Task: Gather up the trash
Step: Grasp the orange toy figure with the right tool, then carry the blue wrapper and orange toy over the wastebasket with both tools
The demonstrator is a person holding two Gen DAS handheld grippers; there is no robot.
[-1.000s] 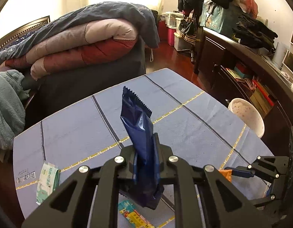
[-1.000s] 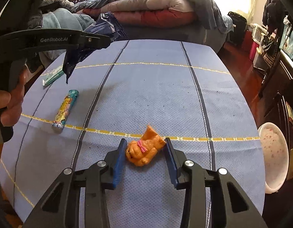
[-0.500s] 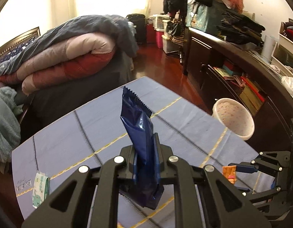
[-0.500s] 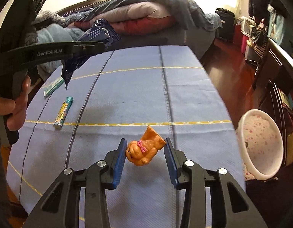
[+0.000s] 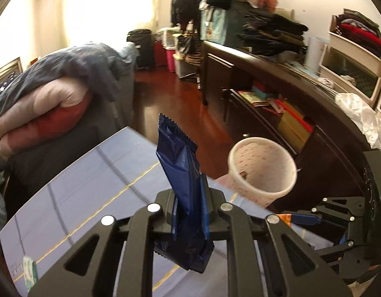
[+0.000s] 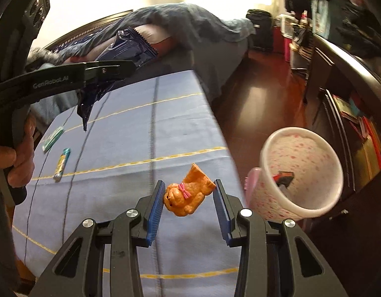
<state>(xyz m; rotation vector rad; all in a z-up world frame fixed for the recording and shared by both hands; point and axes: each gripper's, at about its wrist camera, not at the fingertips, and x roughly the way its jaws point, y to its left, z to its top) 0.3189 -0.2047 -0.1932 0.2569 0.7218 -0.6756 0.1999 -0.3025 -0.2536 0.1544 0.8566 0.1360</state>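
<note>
My left gripper (image 5: pixel 189 206) has its fingers clamped on a crinkly dark-blue foil wrapper (image 5: pixel 183 173). My right gripper (image 6: pixel 189 196) pinches an orange bear-print packet (image 6: pixel 186 193) above the blue tabletop (image 6: pixel 131 128), beside a white pink-speckled bin (image 6: pixel 301 173).

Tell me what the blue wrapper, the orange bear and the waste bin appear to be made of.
Blue wrapper: glossy plastic or foil film, judging by its creases, sheen and serrated edge. Orange bear: looks like a printed crinkly snack packet, though it could be moulded plastic. Waste bin: smooth, matte rigid plastic, white with pink speckles.
</note>
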